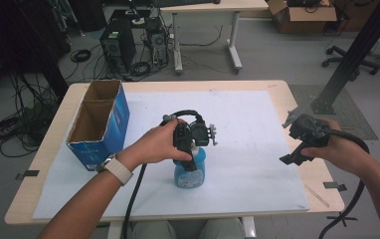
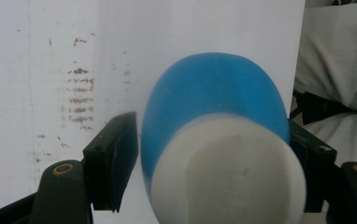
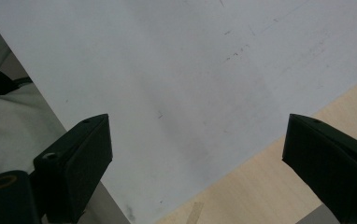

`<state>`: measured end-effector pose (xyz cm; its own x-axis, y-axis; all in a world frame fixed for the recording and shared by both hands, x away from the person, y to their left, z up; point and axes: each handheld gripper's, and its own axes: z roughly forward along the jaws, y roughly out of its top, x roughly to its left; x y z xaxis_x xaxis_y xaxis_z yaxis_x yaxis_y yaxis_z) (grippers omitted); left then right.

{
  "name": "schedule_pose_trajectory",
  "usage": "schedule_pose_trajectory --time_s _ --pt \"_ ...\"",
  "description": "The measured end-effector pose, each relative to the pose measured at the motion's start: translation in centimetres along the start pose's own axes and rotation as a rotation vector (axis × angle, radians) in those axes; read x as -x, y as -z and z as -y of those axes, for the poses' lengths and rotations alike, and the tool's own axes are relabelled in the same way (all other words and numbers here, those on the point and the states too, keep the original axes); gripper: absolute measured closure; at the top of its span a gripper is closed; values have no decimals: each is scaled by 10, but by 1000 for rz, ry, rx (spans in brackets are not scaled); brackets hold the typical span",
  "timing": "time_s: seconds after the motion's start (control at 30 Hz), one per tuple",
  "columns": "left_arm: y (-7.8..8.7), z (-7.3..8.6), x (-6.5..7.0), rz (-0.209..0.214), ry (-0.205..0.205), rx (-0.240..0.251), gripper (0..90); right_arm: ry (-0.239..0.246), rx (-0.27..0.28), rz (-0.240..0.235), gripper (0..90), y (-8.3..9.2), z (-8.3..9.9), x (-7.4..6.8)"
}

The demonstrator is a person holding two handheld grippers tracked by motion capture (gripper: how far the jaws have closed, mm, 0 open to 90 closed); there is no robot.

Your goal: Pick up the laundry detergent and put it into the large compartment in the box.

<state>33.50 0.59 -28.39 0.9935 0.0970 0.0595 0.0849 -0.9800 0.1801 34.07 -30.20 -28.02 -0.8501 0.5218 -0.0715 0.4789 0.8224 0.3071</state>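
Observation:
A blue bottle (image 1: pixel 190 175) with a white cap stands upright on the white sheet (image 1: pixel 257 114), near the front middle of the table. My left gripper (image 1: pixel 192 152) comes down on it from above, held in the person's left hand. In the left gripper view the bottle (image 2: pixel 214 98) sits between the jaws of the left gripper (image 2: pixel 214 156). A thin sliver of sheet shows between the left-hand pad (image 2: pixel 125 158) and the bottle; the other pad is partly hidden behind the cap. My right gripper (image 1: pixel 290 144) hovers at the sheet's right edge, and the right gripper (image 3: pixel 195 154) is open and empty.
An open-topped blue cardboard box (image 1: pixel 98 122) stands at the table's left side. The bare wooden table edge (image 1: pixel 322 174) lies under the right hand, with a strip of tape on it. Computers, cables and a desk are on the floor beyond the table.

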Motion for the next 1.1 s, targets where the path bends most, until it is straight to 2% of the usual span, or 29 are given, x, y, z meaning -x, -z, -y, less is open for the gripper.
schedule_pose_trajectory --time_s 0.37,0.83,1.1 --pt "0 1 0 21 2 8 359 1 1 0 85 0 0 0" --pt "1 1 1 14 7 -1 373 1 2 -1 85 1 0 0" --pt "8 1 1 10 47 -22 374 2 4 -2 85 1 1 0"
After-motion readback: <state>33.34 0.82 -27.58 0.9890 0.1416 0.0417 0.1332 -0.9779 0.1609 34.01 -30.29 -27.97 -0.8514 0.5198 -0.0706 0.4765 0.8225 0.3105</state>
